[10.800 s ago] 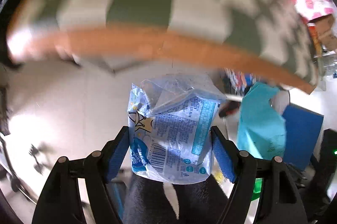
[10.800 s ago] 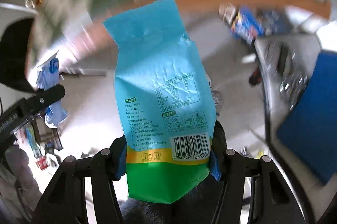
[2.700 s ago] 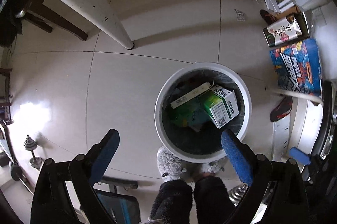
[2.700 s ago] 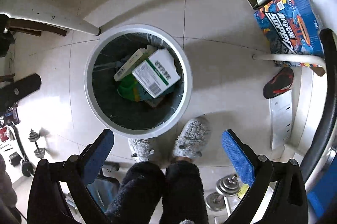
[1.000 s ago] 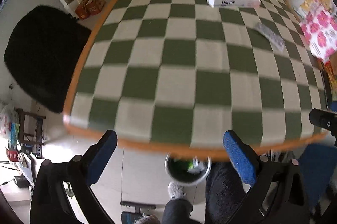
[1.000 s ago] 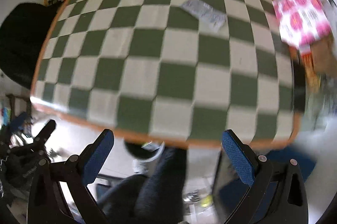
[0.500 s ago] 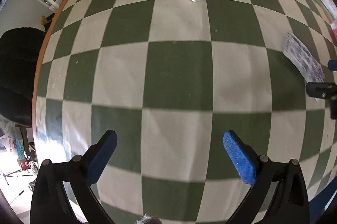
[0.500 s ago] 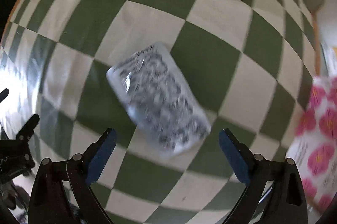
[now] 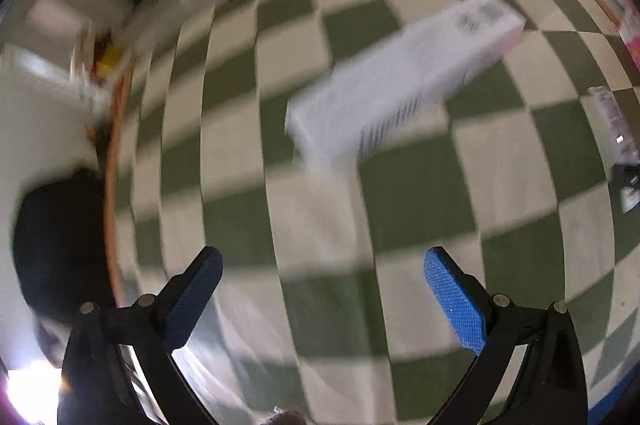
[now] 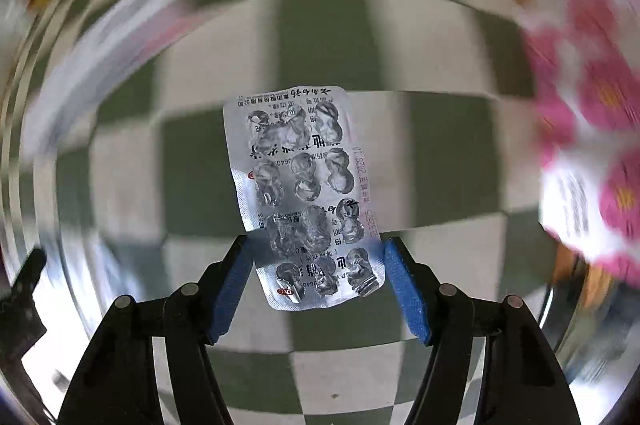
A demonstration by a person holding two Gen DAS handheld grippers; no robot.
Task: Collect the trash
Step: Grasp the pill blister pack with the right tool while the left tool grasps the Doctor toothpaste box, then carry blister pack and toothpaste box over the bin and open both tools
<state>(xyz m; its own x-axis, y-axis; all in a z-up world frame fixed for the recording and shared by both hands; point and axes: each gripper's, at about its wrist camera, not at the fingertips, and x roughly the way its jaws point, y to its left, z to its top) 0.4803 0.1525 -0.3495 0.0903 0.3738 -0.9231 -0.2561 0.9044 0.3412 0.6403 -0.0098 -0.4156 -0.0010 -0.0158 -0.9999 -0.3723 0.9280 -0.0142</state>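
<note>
Silver foil of an empty blister pack [image 10: 310, 201] is between the blue fingers [image 10: 236, 285] of the right gripper [image 10: 318, 281], which hold its lower part above the green-and-white checkered bench [image 10: 436, 161]. A long white carton [image 9: 404, 81] lies blurred on the bench, ahead of the left gripper [image 9: 320, 293], whose fingers stand wide and hold nothing.

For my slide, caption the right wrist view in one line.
Right gripper holding a used silver blister pack between its blue jaws above the green-and-white checkered table.
</note>
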